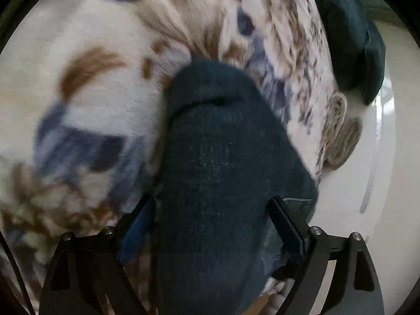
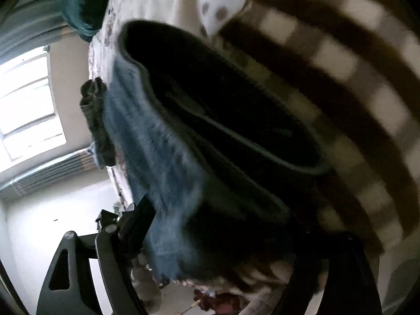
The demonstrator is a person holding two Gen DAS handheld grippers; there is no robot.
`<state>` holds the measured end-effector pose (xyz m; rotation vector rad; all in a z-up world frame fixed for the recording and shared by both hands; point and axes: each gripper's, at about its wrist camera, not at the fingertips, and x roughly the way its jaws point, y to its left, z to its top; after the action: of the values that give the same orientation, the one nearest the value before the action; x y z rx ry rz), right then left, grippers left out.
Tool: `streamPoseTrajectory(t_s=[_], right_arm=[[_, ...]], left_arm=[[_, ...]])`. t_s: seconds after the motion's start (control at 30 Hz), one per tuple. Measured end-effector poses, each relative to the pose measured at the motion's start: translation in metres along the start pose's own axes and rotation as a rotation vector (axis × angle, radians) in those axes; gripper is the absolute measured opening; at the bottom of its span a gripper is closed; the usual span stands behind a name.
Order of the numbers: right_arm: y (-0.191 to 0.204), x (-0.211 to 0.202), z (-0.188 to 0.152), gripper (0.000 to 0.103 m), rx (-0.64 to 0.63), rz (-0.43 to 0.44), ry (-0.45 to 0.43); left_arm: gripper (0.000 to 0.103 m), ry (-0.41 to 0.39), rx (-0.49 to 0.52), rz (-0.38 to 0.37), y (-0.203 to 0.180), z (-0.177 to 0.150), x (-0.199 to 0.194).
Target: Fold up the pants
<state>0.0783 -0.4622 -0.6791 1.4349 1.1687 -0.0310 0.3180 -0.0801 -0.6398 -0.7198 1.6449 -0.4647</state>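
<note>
Nearest the left camera, the left gripper (image 1: 212,225) had its two black fingers closed on a thick bundle of dark blue denim, the pants (image 1: 218,157). The cloth filled the gap between the jaws and ran straight away from the camera, its long axis in line with the fingers, and ended in a rounded folded edge out over the bed. Under it lay a fleece blanket (image 1: 86,99) patterned in white, brown and blue. Further off, along the right edge of the bed, sat a small rolled beige towel (image 1: 338,131), and at the far right corner a dark teal cushion (image 1: 351,42).

In the right view, the right gripper (image 2: 236,239) also held the pants (image 2: 162,162). Only its left finger (image 2: 131,225) showed, pressed against the denim; the other was hidden in shadow, so the jaws appeared clamped on the cloth, though that was not certain. The pants looked doubled into several layers, their dark open end pointing away and up to the left. Beyond them lay a brown-and-cream striped blanket (image 2: 354,84), and far left a bright window (image 2: 26,99).

The step in hand seemed to be carrying over a late fold, the bundle lifted off the bed. Next, both grippers would need to lower it flat, edges aligned, then let go.
</note>
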Motion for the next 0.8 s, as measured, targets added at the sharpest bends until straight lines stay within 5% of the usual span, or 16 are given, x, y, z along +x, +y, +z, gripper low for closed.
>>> streamPoseTrajectory(t_s=[0.13,0.2,0.3,0.4,0.5,0.6,0.7,0.77,0.8], right_arm=[[0.004,0.013,0.005,0.098,0.001,-0.011,-0.022],[0.017,0.012,0.002,0.098,0.0,-0.061,-0.046],[0.062,-0.001,-0.016,0.088,-0.19,-0.184,-0.118],[0.087,-0.015,-0.024,0.086,-0.295,-0.206,-0.175],[0.066,0.007,0.001,0.087,-0.19,-0.206,-0.1],[0.033,0.015,0.012,0.091,-0.051,-0.069,-0.09],[0.044,0.008,0.007,0.065,-0.123,-0.106,-0.142],[0.052,-0.002,-0.003,0.047,-0.18,-0.131,-0.16],[0.058,-0.006,-0.007,0.044,-0.198,-0.146,-0.163]], left_arm=[[0.094,0.004,0.077,0.048,-0.015,0.001,0.011],[0.084,-0.026,0.125,0.06,-0.026,-0.003,0.005],[0.074,-0.05,0.188,0.1,-0.038,-0.013,-0.004],[0.074,-0.046,0.159,0.076,-0.033,-0.015,-0.008],[0.074,-0.034,0.131,0.068,-0.021,-0.009,0.001],[0.074,-0.034,0.115,0.062,-0.022,-0.007,0.007],[0.053,-0.072,0.149,0.076,-0.033,-0.014,-0.002],[0.028,-0.081,0.174,0.076,-0.037,-0.019,-0.01],[0.026,-0.085,0.179,0.081,-0.04,-0.021,-0.014]])
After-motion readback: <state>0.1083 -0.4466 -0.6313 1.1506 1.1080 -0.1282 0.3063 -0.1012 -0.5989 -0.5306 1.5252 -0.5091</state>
